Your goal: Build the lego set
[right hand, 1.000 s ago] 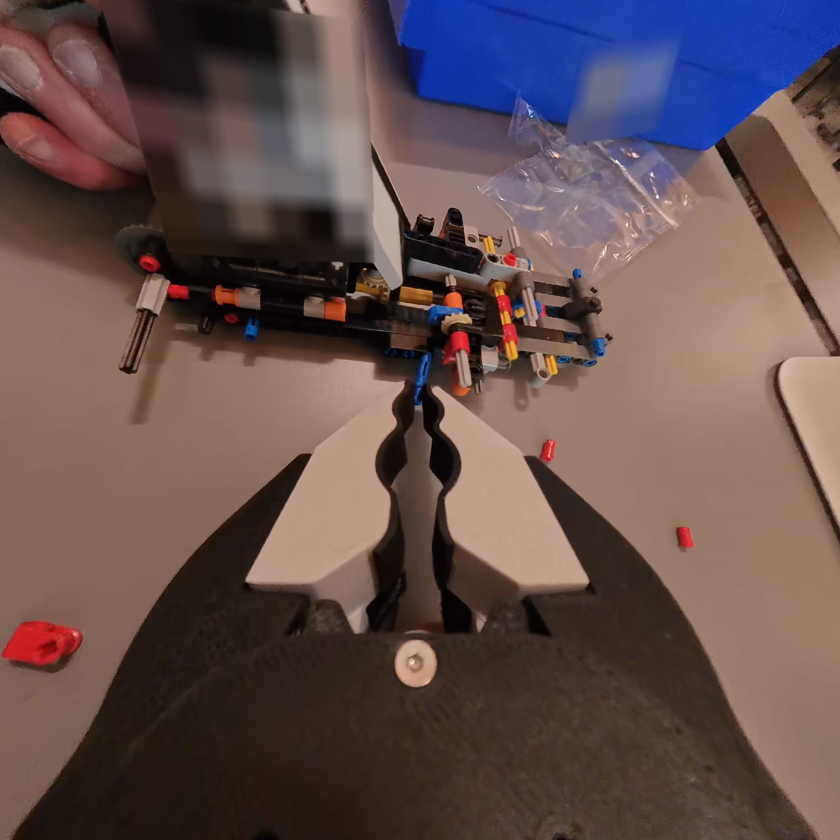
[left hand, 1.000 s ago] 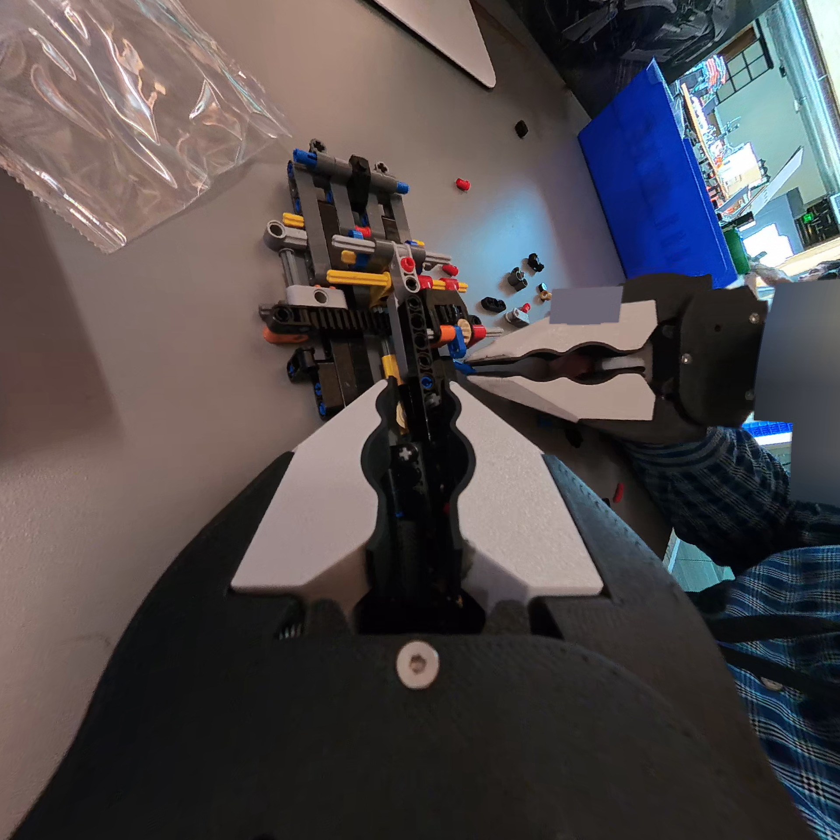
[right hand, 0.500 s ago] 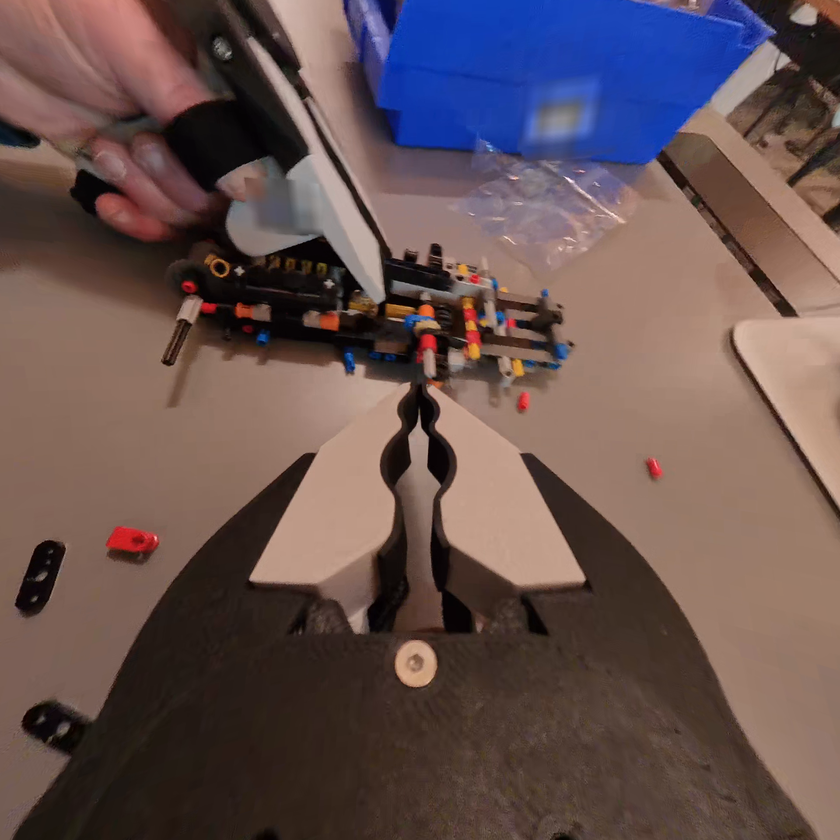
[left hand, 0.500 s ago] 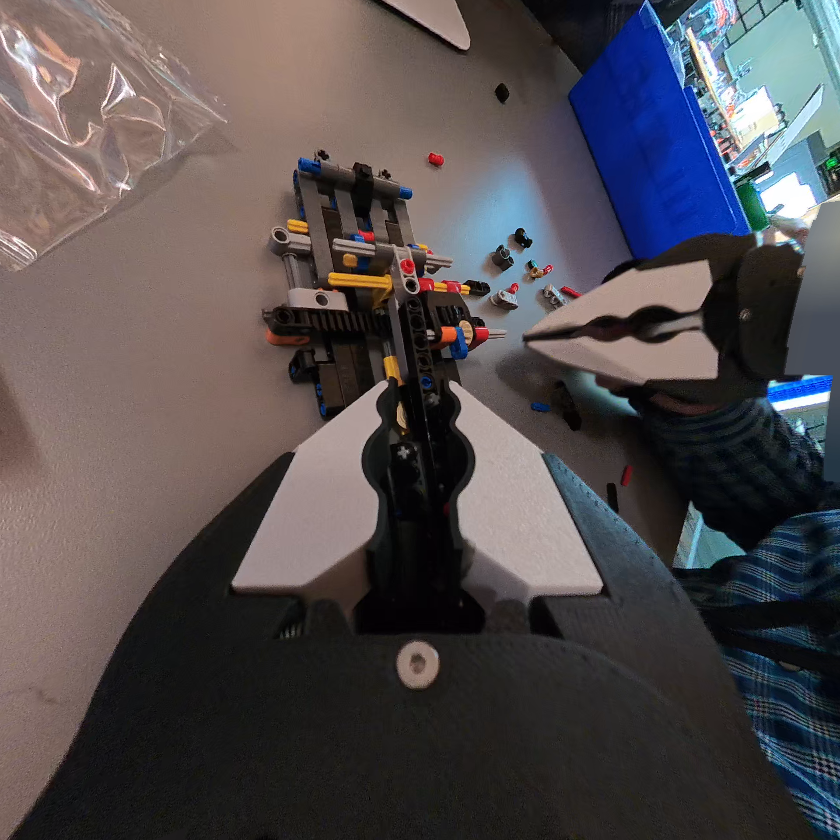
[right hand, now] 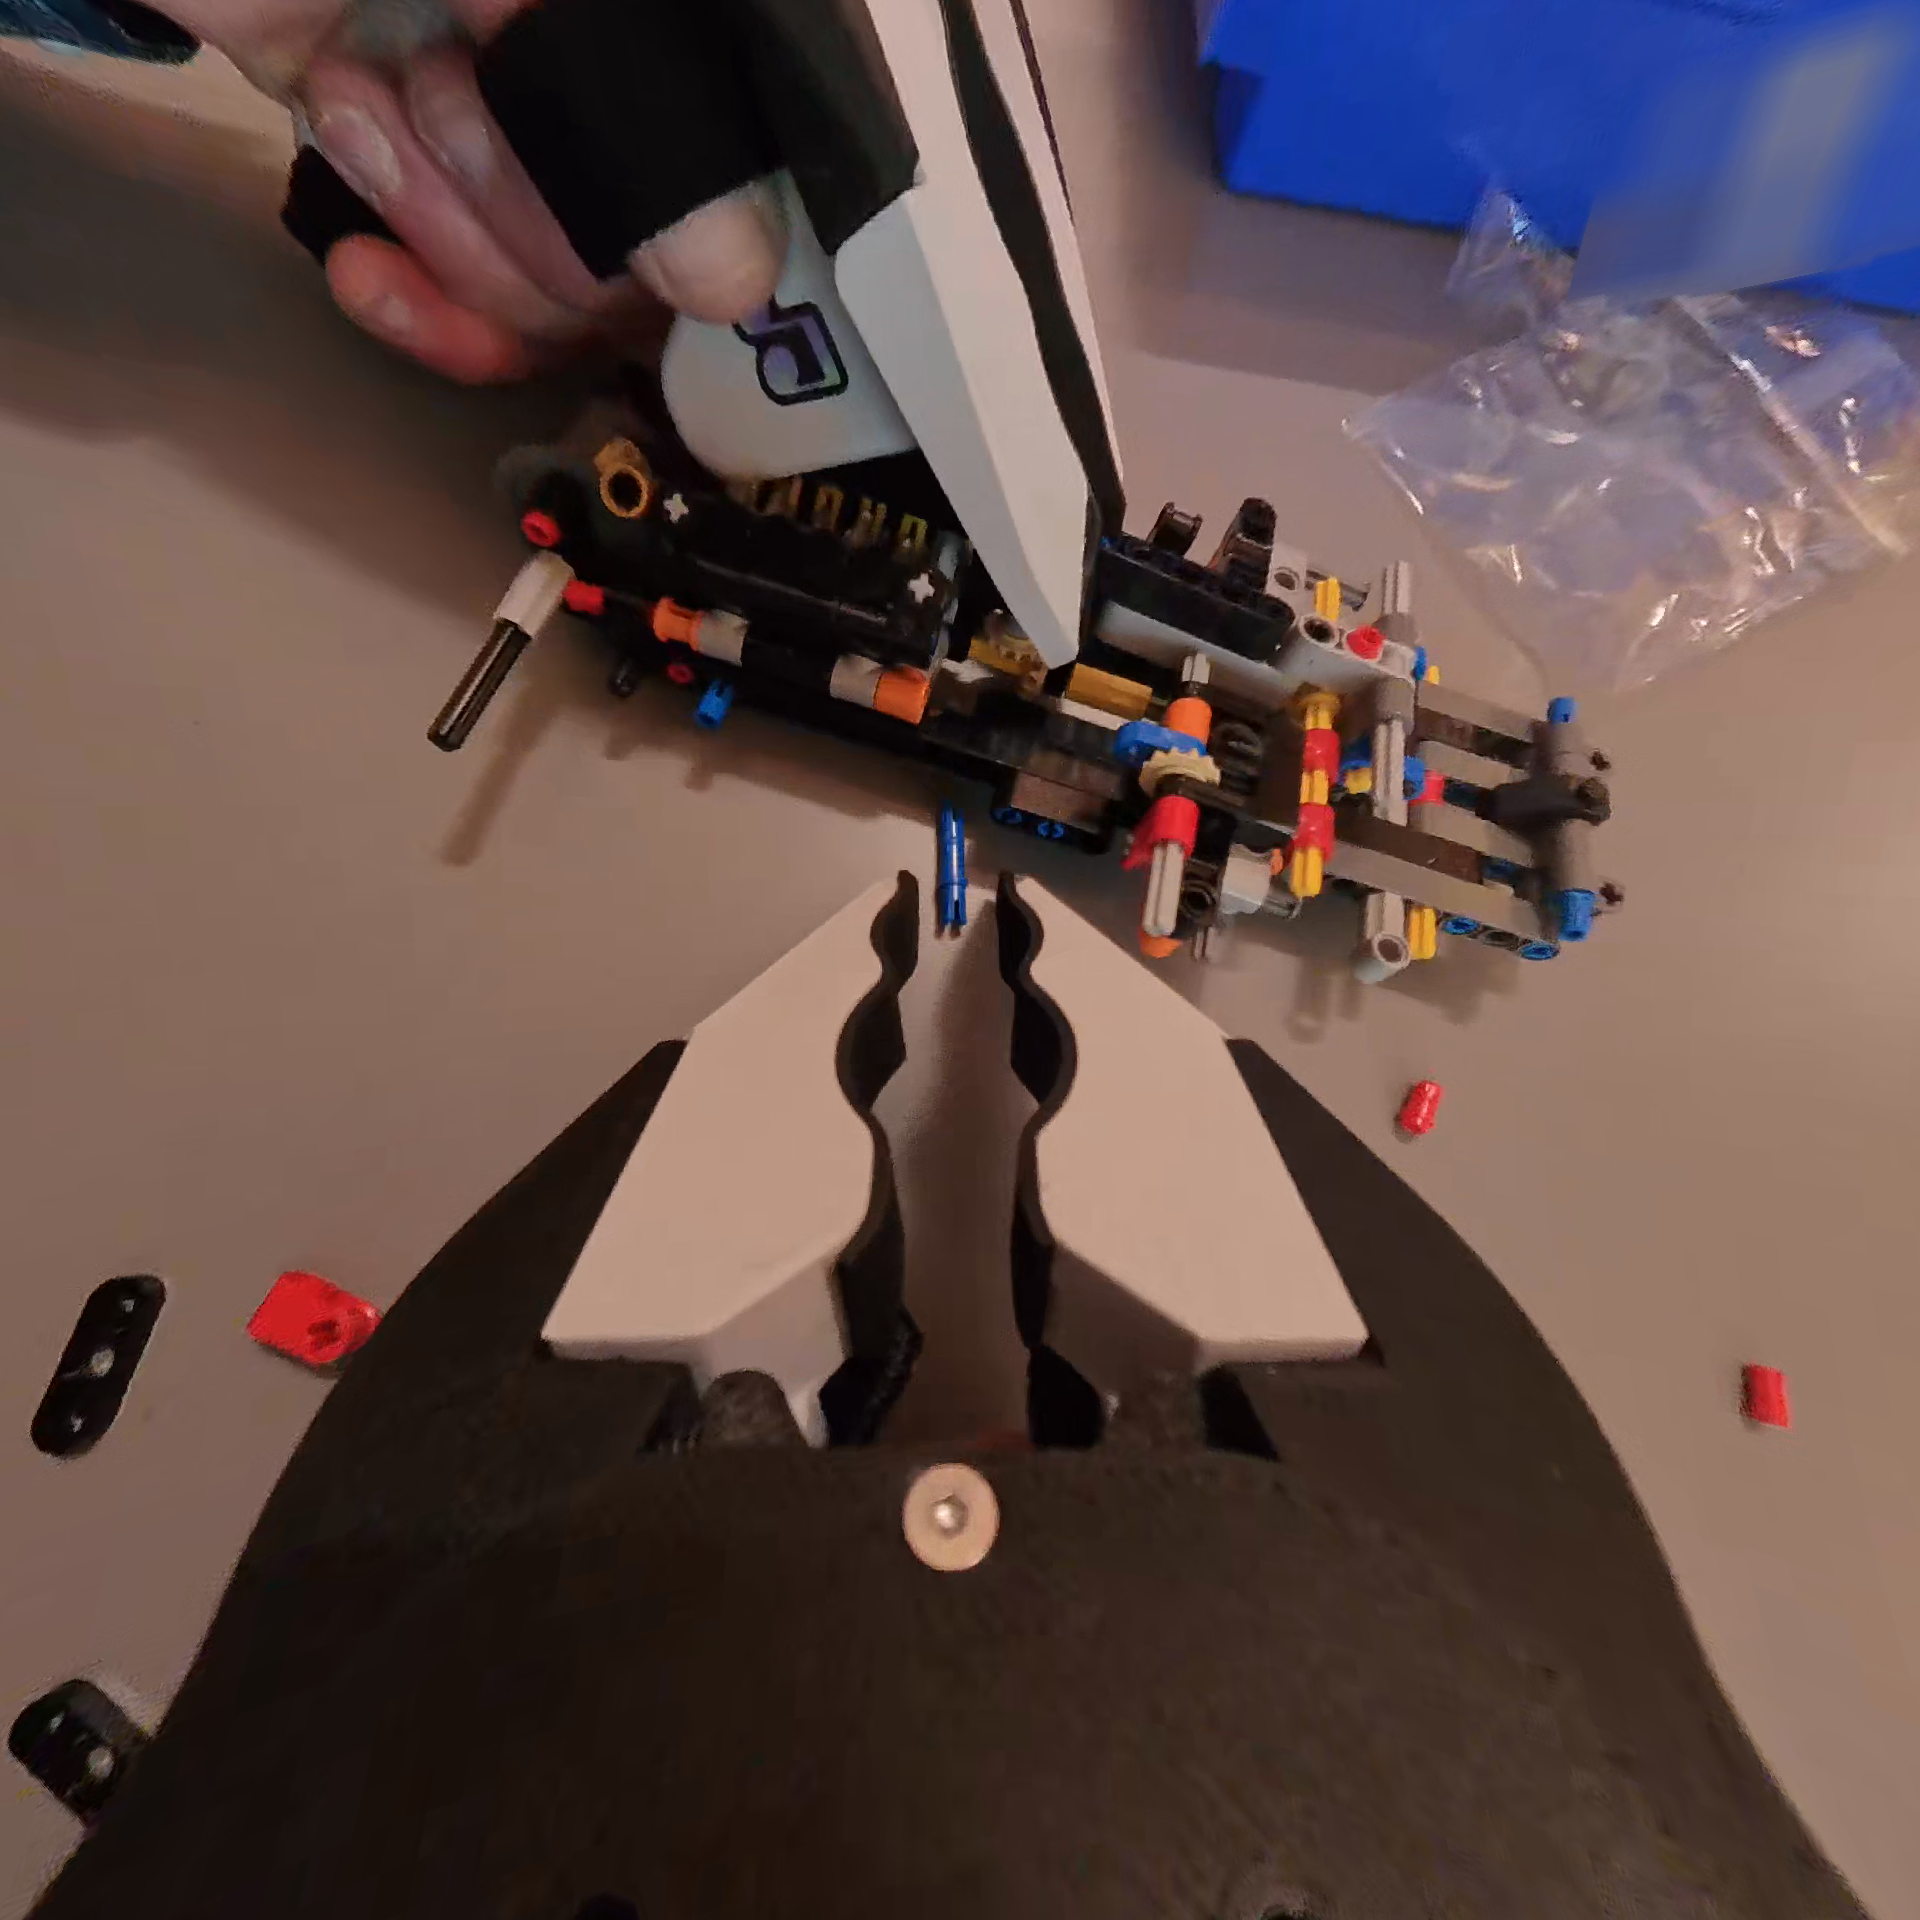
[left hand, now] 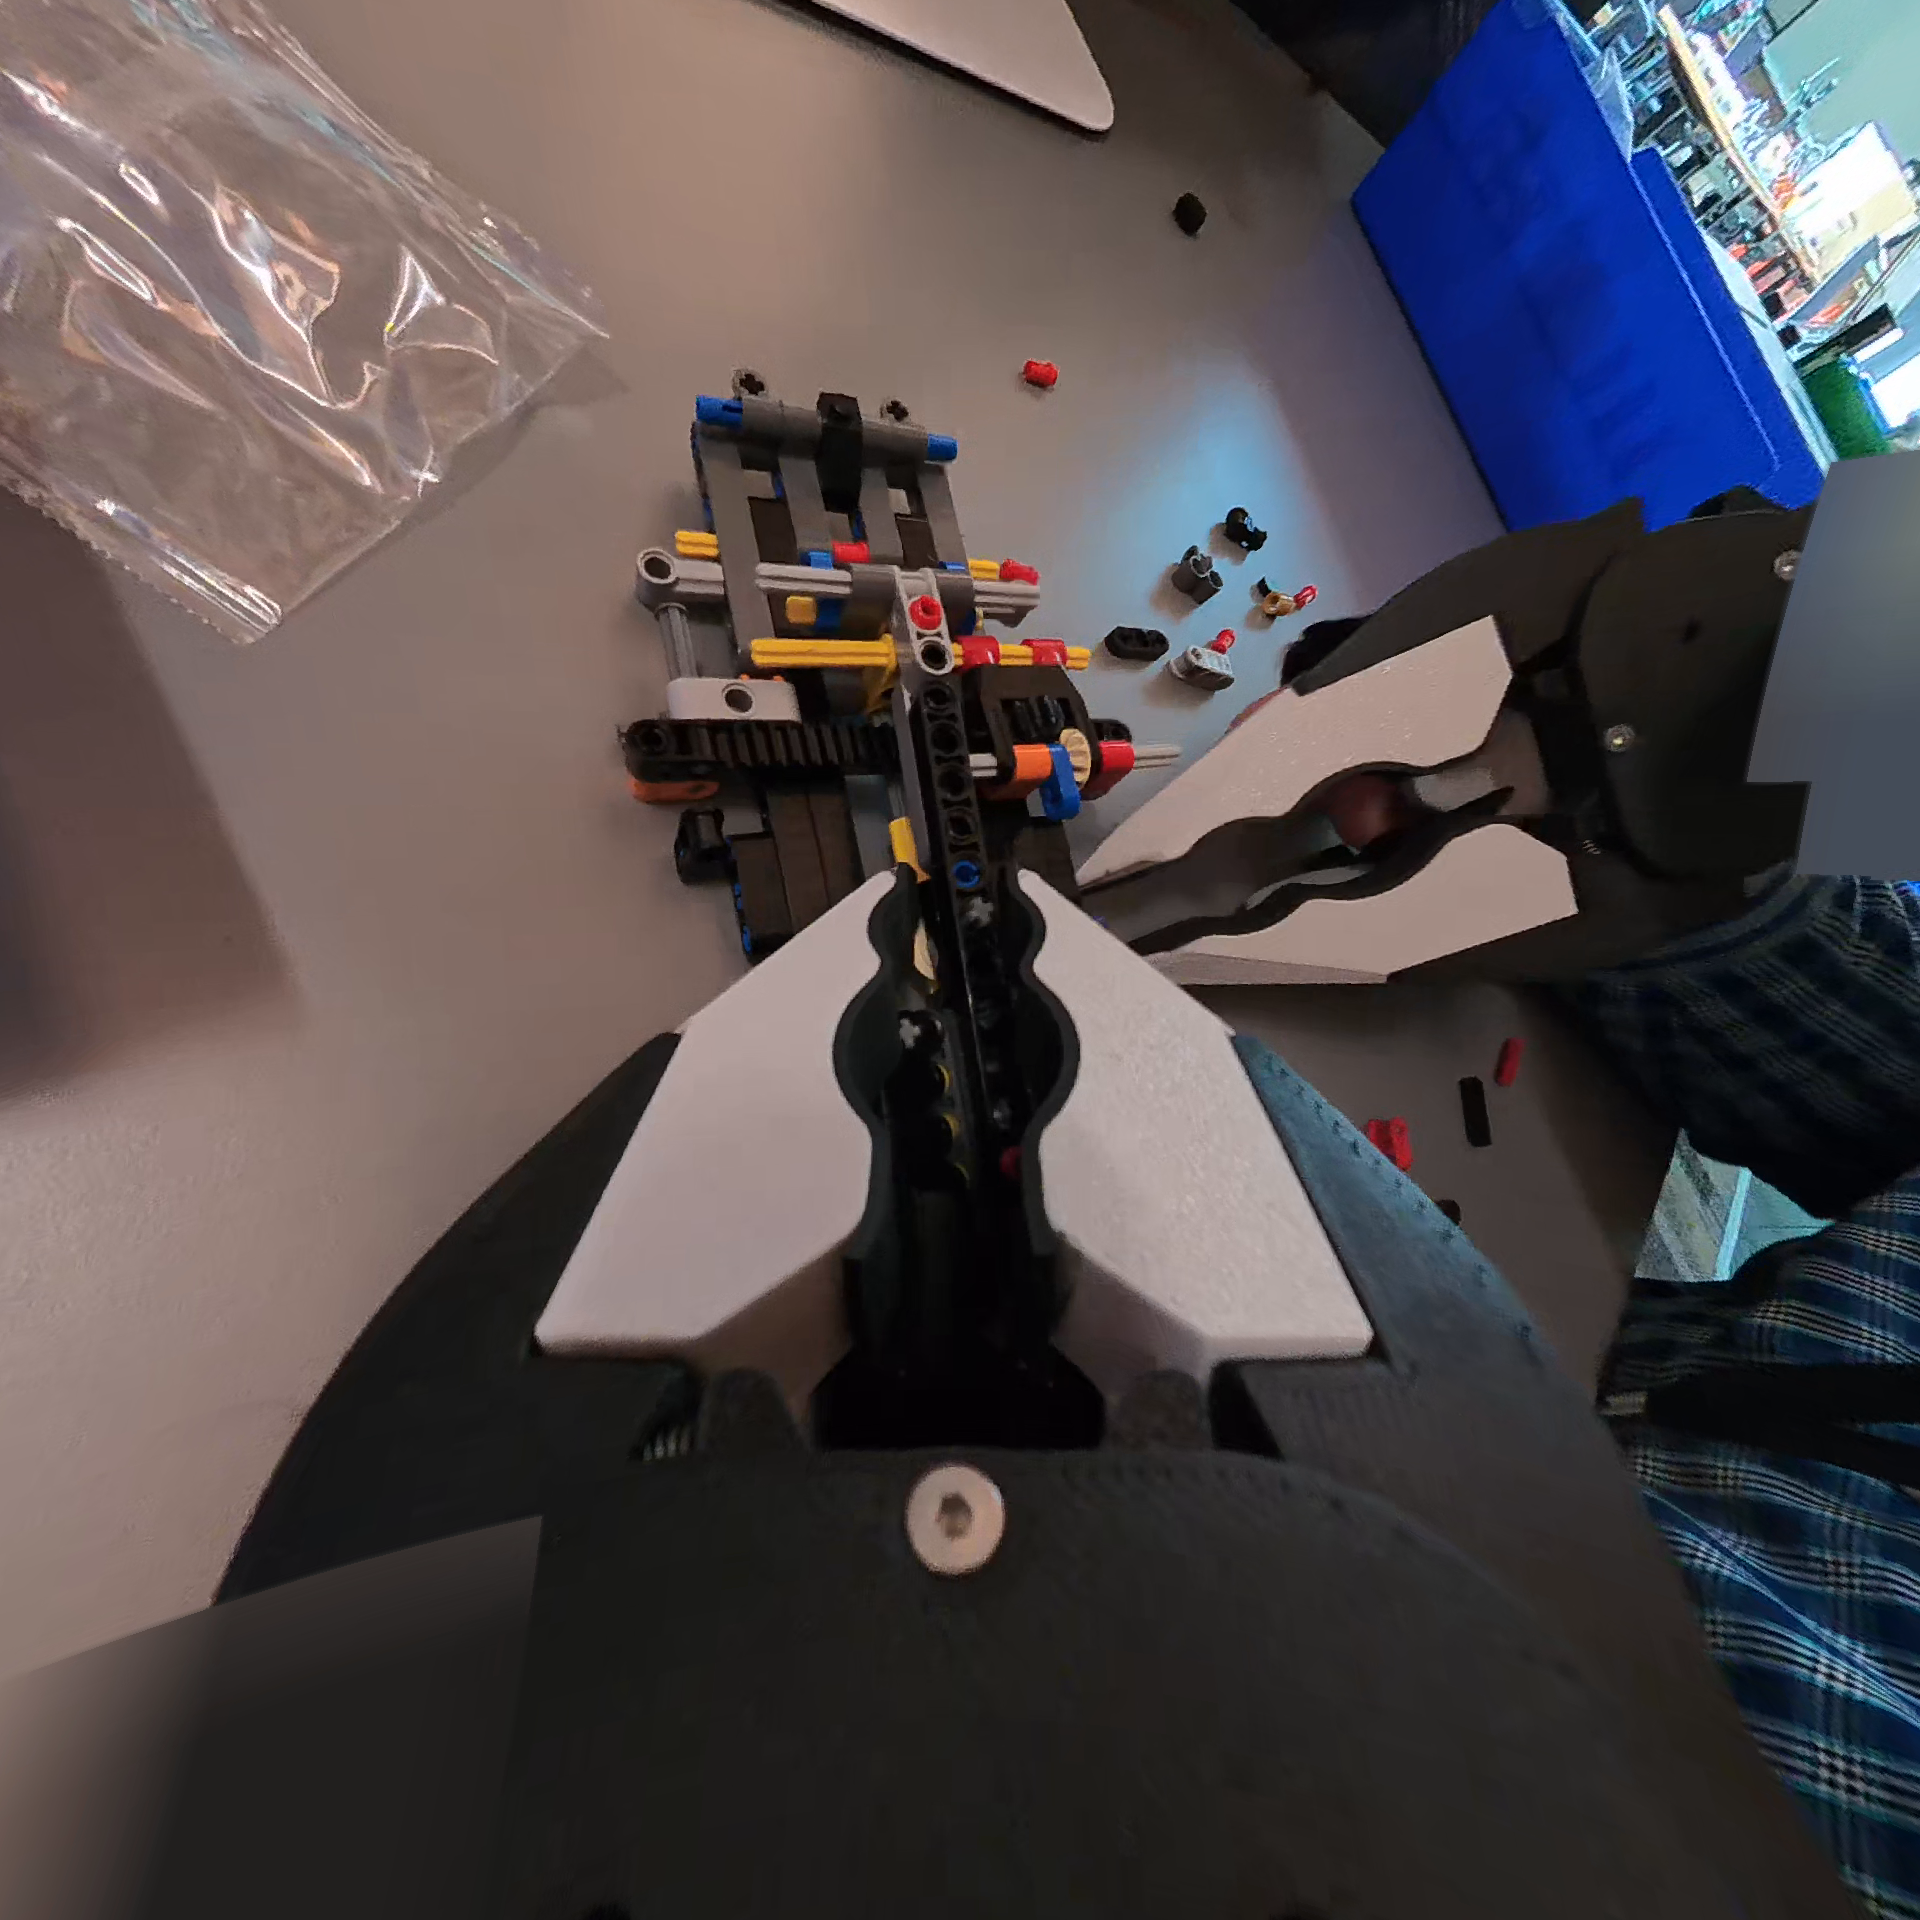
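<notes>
1. Left wrist view is showing the left gripper [left hand: 956,894] clamping the long black spine of the lego model [left hand: 852,665], which is lying flat on the grey table [left hand: 364,1039] just ahead of the tips.
2. Right wrist view is showing the right gripper [right hand: 951,894] standing slightly apart, with a small blue pin [right hand: 951,862] sitting at the tips; whether the pin is pinched or only lying there, I cannot tell (a narrow gap is showing on both sides of it).
3. Handling, as a judgement: the model is looking light and stiff along its beams but fragile at the joints, since the pins and axles are only pressed in; holding it by the black spine is looking safest, not by the protruding axles. The pin is tiny and probably slippery, so it is best taken by its middle.
4. Loose parts are lying near the model: a red connector [right hand: 312,1330], a black link [right hand: 99,1361], and a clear plastic bag [right hand: 1662,468] beside a blue bin [right hand: 1455,104].
5. Compared with half a second ago, the right gripper is coming back in close to the model's side, and its tips are opening from nearly closed.
</notes>
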Demonstrator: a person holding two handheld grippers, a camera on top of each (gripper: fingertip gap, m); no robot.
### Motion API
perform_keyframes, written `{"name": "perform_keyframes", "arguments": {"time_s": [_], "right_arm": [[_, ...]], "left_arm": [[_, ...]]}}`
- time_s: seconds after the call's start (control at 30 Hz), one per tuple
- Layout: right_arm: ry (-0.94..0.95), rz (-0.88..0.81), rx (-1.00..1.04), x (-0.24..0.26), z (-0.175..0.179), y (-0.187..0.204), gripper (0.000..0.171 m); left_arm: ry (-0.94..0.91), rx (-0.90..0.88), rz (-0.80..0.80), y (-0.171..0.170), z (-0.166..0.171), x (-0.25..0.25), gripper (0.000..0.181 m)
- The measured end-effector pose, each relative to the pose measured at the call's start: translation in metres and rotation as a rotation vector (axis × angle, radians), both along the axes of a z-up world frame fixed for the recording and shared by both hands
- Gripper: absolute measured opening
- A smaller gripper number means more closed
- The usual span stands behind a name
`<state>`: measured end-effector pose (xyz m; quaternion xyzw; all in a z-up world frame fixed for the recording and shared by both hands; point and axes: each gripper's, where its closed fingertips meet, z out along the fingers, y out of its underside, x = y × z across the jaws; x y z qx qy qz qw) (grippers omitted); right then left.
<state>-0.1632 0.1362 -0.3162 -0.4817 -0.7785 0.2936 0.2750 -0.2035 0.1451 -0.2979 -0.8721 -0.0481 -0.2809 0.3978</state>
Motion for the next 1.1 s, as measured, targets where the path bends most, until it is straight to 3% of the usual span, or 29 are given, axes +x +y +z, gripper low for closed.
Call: {"name": "perform_keyframes", "arguments": {"time_s": [0.1, 0.5, 1.1], "right_arm": [[-0.012, 0.001, -0.022, -0.002, -0.002, -0.001, 0.002], [0.036, -0.155, 0.007, 0.0, 0.003, 0.026, 0.002], [0.096, -0.187, 0.144, -0.006, 0.005, 0.026, 0.001]], "left_arm": [[-0.006, 0.004, 0.002, -0.001, 0.0, -0.002, 0.015], [0.064, -0.003, -0.019, 0.002, -0.003, -0.003, 0.016], [0.119, -0.015, -0.007, 0.002, -0.007, -0.004, 0.016]]}}
